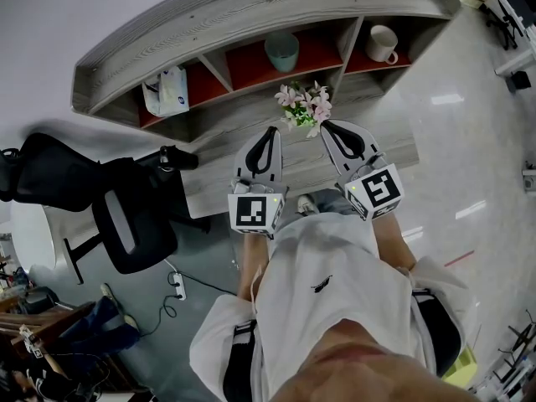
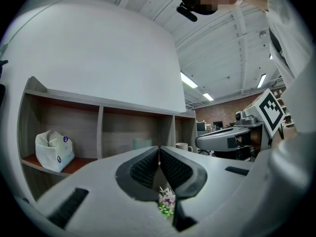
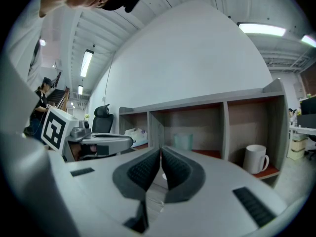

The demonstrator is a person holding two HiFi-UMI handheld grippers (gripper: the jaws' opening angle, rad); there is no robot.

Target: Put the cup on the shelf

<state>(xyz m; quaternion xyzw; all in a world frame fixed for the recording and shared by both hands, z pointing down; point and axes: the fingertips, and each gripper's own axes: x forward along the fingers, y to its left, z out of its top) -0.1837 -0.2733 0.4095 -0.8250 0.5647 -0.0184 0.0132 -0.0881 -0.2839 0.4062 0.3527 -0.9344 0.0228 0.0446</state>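
Left gripper (image 1: 270, 134): jaws clenched tip to tip, nothing between them. Right gripper (image 1: 329, 129): the same, clamped on nothing. Both are held side by side over the counter (image 1: 219, 145), near a small bunch of pink flowers (image 1: 305, 105) that lies between their tips. Teal cup (image 1: 282, 51) stands upright in the middle compartment of the shelf (image 1: 251, 7). White mug (image 1: 383, 43) upright in the right compartment, white bag (image 1: 167, 90) in the left.

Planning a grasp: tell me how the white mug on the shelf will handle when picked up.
The white mug looks ceramic: probably rigid, fairly heavy, breakable. Its smooth wall may slip; the handle offers purchase. Upright, it should not roll.
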